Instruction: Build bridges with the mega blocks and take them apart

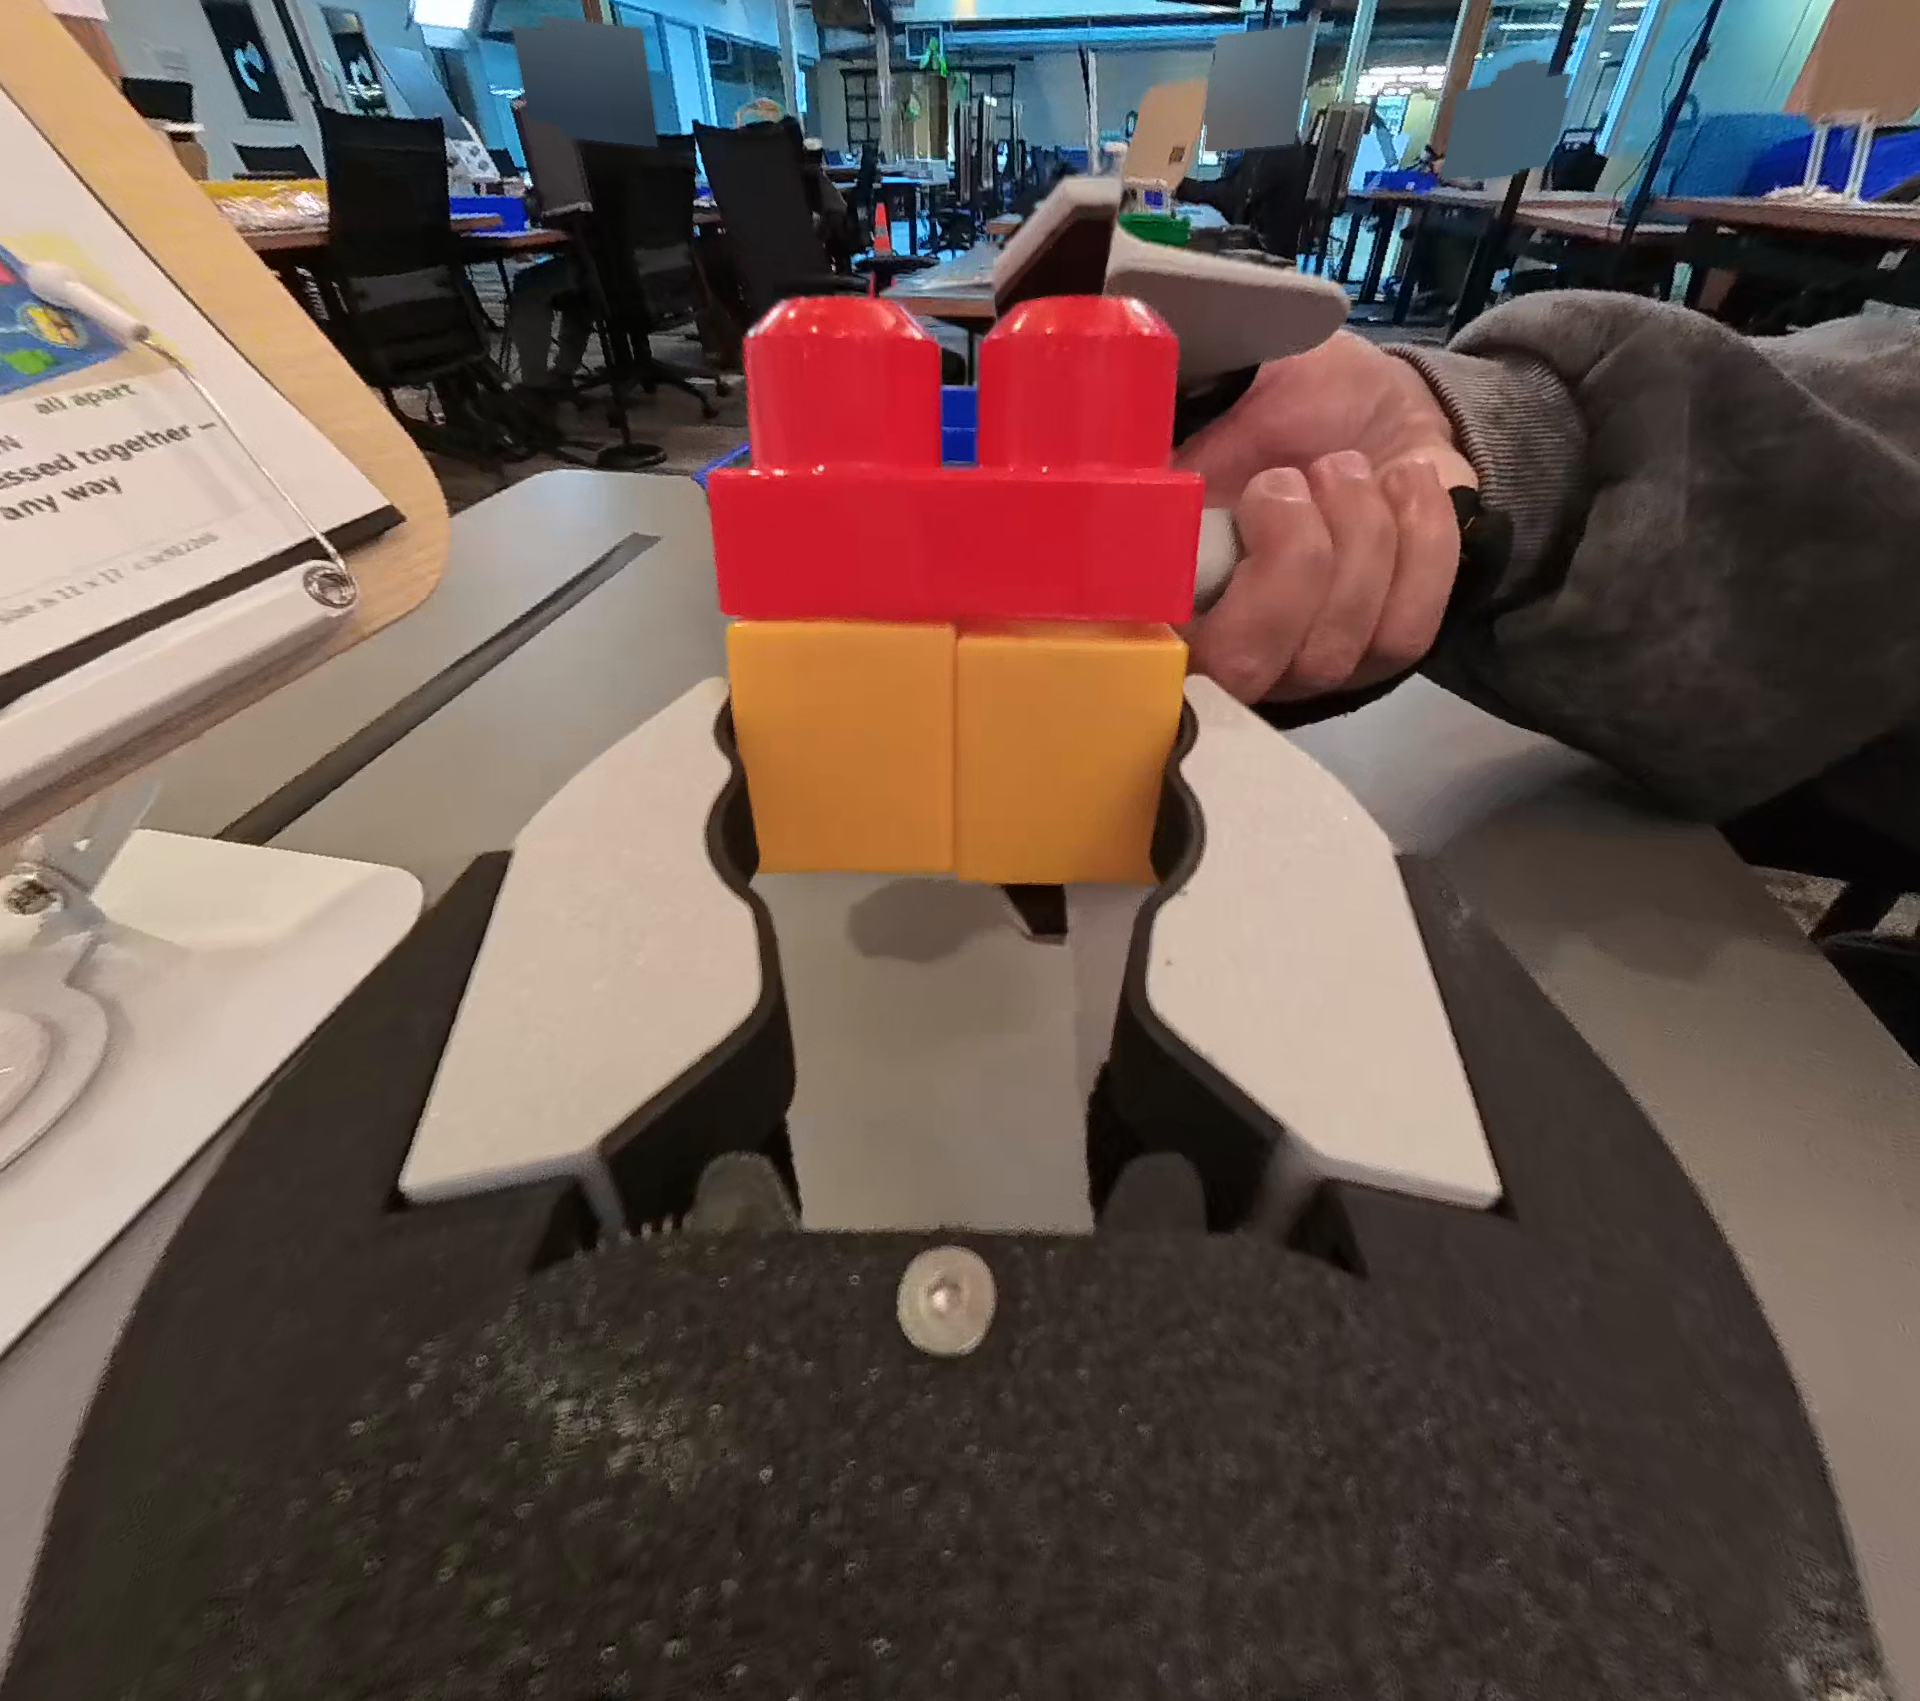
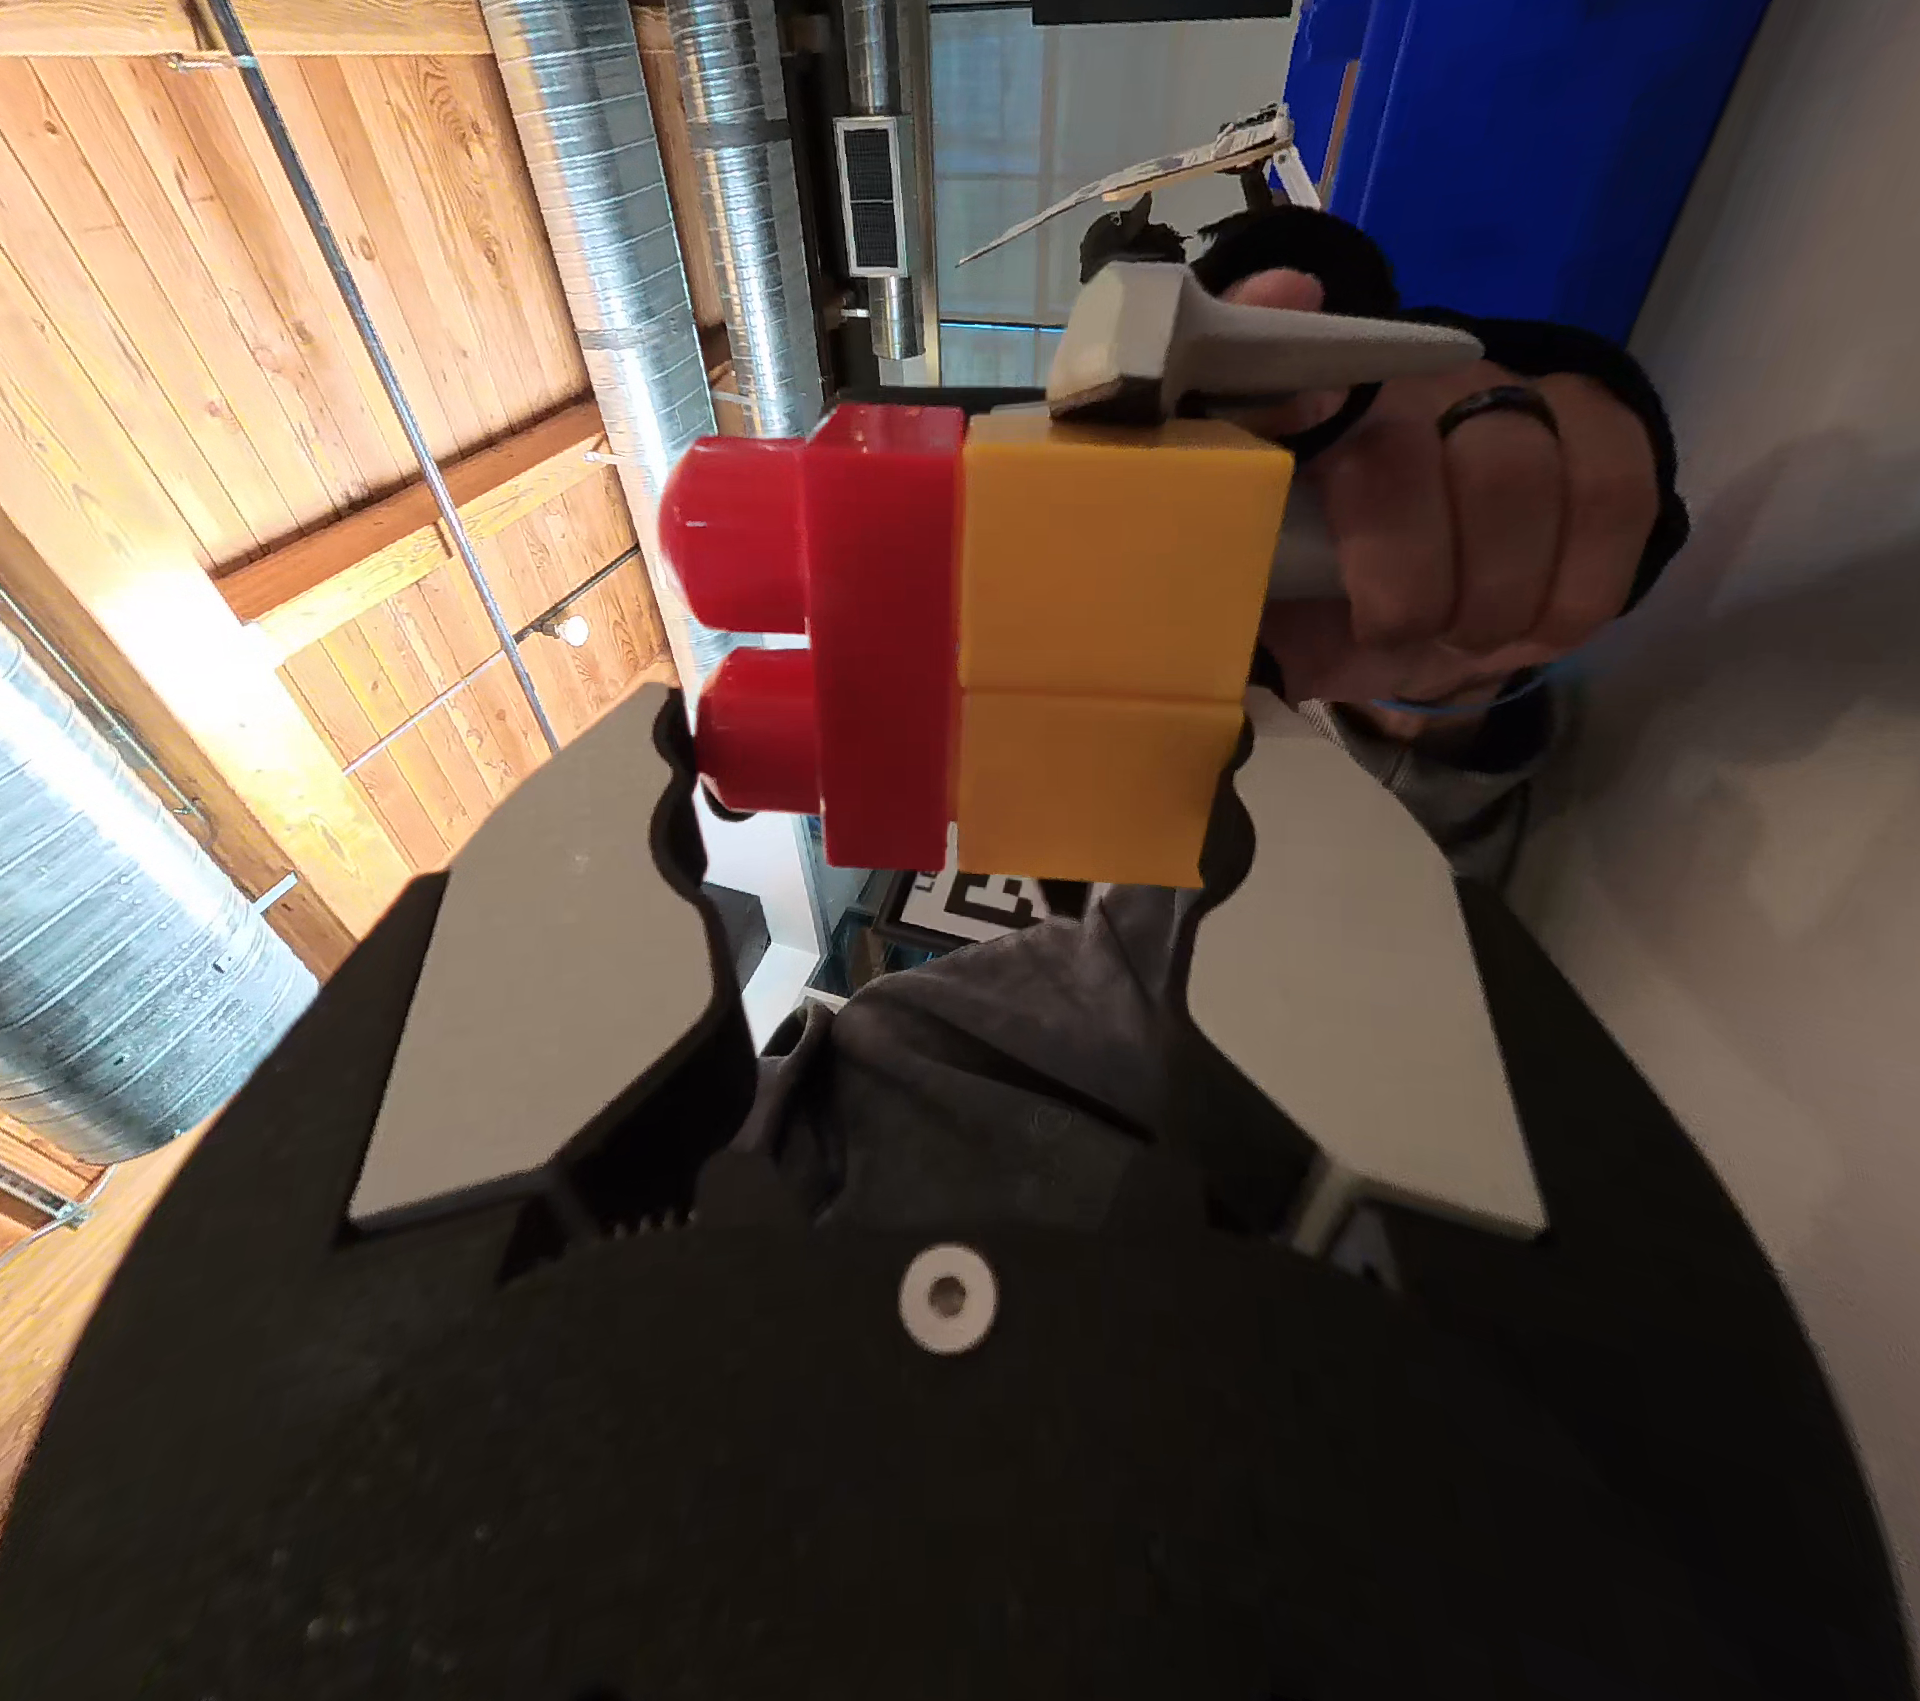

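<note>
Left wrist view: the left gripper (image 1: 956, 778) is seen with its jaws closed partway onto the two yellow blocks (image 1: 954, 752); each light grey finger is pressed against an outer yellow face.
Assembly: a red block (image 1: 954, 545) with two round studs is seated on top of the yellow pair, studs up; the stack is held level above the grey bench (image 1: 540, 602).
Blue piece: a small blue part (image 1: 958, 425) is glimpsed between the red studs, behind them; what it belongs to cannot be told.
Other gripper, left view: a grey finger (image 1: 1216, 306) of the right gripper is seen just behind the right stud, gripped by a hand (image 1: 1320, 519) in a grey sleeve.
Surroundings, left view: a clipboard with a printed sheet (image 1: 156, 446) stands at the left bench edge.
Right wrist view: the picture is rolled sideways, with ceiling boards and ducts at left; the right gripper (image 2: 951, 768) is seen with jaws spread wide.
Right jaw contact: the lower red stud (image 2: 758, 747) is touched by the left finger tip and the yellow corner (image 2: 1091, 778) by the right finger tip; a firm clamp cannot be confirmed.
Other gripper, right view: a finger (image 2: 1195, 347) of the left gripper lies against the yellow face, a ringed hand (image 2: 1475, 529) behind it.
</note>
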The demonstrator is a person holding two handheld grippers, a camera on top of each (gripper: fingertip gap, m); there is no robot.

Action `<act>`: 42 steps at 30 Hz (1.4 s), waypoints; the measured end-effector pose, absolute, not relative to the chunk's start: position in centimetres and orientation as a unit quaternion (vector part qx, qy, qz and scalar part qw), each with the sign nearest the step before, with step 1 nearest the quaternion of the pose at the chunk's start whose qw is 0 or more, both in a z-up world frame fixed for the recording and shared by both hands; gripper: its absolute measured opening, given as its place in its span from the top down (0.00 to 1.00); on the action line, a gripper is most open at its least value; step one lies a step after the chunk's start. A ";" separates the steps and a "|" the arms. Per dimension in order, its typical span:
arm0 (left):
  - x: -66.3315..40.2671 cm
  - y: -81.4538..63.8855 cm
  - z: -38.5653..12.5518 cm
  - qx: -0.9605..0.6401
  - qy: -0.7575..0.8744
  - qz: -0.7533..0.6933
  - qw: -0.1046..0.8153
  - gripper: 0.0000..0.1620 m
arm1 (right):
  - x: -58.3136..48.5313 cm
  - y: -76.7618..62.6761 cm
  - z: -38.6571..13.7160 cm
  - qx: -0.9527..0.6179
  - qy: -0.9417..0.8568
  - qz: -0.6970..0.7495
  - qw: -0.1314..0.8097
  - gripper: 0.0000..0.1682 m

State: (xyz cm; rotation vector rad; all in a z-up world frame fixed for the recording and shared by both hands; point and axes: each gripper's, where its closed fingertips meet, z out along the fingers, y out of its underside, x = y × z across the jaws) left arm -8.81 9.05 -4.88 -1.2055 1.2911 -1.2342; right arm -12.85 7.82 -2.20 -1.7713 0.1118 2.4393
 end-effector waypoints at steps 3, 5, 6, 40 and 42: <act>-8.6 8.8 -4.9 -0.490 0.532 -0.506 0.471 0.54 | -12.7 7.5 -2.3 -0.584 0.021 0.808 0.069 0.45; -8.5 8.7 -5.1 -0.490 0.534 -0.506 0.468 0.54 | -12.6 7.4 -2.4 -0.586 0.016 0.807 0.075 0.45; -8.5 8.6 -5.2 -0.490 0.534 -0.508 0.466 0.54 | -12.6 7.4 -2.5 -0.584 0.016 0.808 0.075 0.45; -9.0 8.2 -5.7 -0.496 0.535 -0.516 0.448 0.54 | -13.0 8.9 -3.0 -0.554 -0.035 0.829 0.069 0.43; -8.9 7.9 -5.9 -0.494 0.542 -0.522 0.436 0.54 | -12.9 8.5 -3.2 -0.551 -0.039 0.831 0.064 0.44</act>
